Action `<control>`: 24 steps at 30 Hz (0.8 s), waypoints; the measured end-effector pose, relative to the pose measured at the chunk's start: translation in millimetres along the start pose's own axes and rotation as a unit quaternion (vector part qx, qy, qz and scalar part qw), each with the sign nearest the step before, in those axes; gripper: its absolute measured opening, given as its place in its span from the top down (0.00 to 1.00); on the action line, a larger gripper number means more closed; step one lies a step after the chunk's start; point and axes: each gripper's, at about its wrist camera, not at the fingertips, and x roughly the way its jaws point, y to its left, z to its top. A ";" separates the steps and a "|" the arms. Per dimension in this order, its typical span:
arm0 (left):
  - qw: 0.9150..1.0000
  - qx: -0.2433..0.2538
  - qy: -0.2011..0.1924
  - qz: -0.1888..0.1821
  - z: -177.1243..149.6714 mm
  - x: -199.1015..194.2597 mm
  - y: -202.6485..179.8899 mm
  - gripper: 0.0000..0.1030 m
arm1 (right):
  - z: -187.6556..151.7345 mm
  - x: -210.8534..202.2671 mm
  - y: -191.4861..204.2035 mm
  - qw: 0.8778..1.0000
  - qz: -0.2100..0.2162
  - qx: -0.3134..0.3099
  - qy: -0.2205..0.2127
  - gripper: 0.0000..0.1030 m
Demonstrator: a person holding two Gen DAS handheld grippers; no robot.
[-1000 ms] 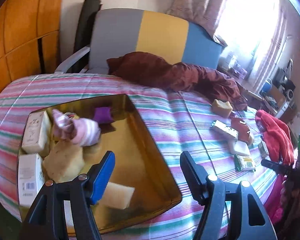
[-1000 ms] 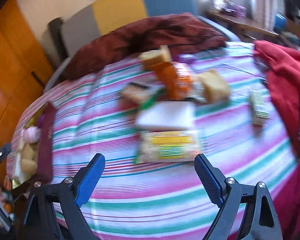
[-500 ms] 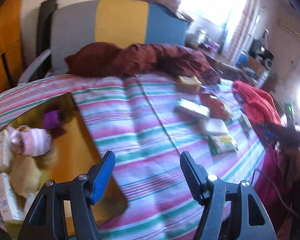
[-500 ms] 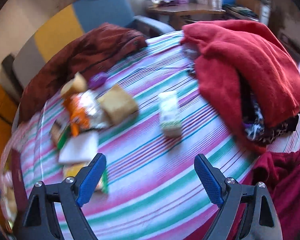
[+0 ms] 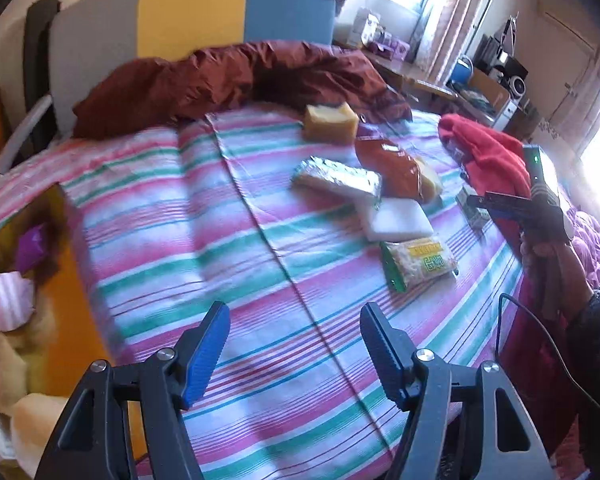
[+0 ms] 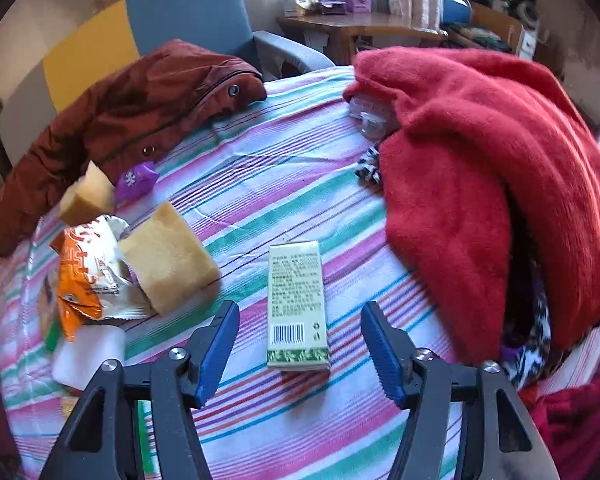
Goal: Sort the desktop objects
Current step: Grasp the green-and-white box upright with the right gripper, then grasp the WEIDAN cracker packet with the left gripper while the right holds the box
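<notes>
My right gripper (image 6: 299,320) hangs over a pale green barcoded box (image 6: 298,304) lying flat on the striped cloth. Its jaws are closing with the box between them, and the blue pads (image 6: 220,340) stand clear of its sides. My left gripper (image 5: 294,328) is open above bare cloth with nothing in it. Ahead of it lie a noodle packet (image 5: 420,266), a white block (image 5: 398,220), a foil packet (image 5: 336,178), an orange snack bag (image 5: 388,164) and a yellow sponge (image 5: 330,122). A gold tray (image 5: 72,280) at the left holds a pink sock roll (image 5: 4,300) and sponges.
A red fleece (image 6: 480,168) is heaped right of the box, and a brown jacket (image 6: 132,108) lies along the far edge. A large sponge (image 6: 168,256), an orange bag (image 6: 84,276) and a purple sweet (image 6: 136,180) sit left of the box. A chair stands behind.
The left gripper swung right, away from the tray toward the loose items. The right gripper moved right from the noodle packet to the pale green box, and its jaws narrowed.
</notes>
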 end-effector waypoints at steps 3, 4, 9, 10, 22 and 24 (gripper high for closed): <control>0.999 0.003 0.020 -0.028 8.8 18.6 -10.5 0.34 | -2.4 8.7 6.1 1.000 -0.006 -0.019 0.018 0.55; 0.999 0.006 0.024 -0.032 11.8 24.1 -13.9 0.34 | -3.0 11.0 8.3 0.999 -0.016 -0.029 0.022 0.67; 0.997 0.045 0.042 -0.041 19.0 51.6 -37.0 0.33 | -8.1 12.3 21.8 0.996 -0.025 -0.077 0.026 0.71; 0.997 0.049 0.048 -0.046 19.8 56.8 -39.9 0.33 | -9.2 12.2 25.2 0.996 -0.029 -0.086 0.026 0.71; 0.966 0.238 0.055 -0.083 30.1 84.0 -107.6 0.30 | -10.1 11.7 28.4 0.995 0.002 -0.086 0.041 0.71; 0.961 0.258 0.056 -0.079 34.1 90.3 -113.8 0.30 | -10.1 12.2 29.1 0.995 0.002 -0.088 0.043 0.71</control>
